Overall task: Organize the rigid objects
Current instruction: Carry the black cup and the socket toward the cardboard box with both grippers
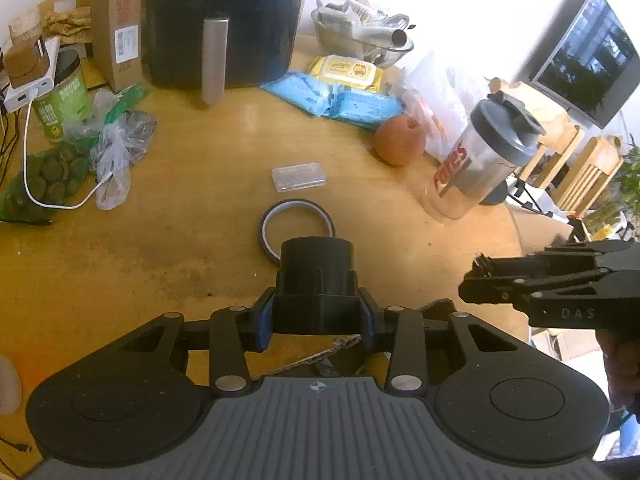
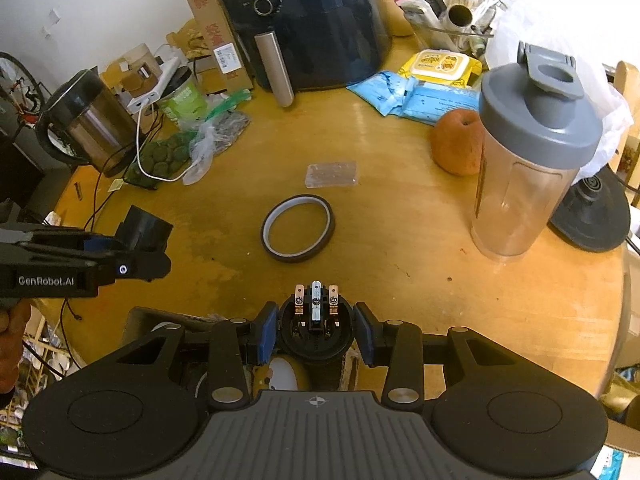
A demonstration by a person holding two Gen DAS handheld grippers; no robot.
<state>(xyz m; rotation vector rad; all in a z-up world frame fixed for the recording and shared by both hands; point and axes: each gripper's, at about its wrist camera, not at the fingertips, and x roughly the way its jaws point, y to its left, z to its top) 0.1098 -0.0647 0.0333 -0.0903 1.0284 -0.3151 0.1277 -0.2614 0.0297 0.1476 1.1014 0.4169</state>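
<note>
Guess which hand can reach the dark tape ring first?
Probably left: the left gripper's black plastic cylinder overlaps the dark tape ring; the right gripper's black round plug sits further back.

Wooden table (image 2: 400,240) — tape ring (image 2: 297,229), clear case (image 2: 331,174), shaker (image 2: 528,152).

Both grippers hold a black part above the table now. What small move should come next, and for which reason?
Probably lower the left gripper and set its black cylindrical part on the bare table beside the tape ring. The right gripper holds a round connector part, so both are occupied.
</note>
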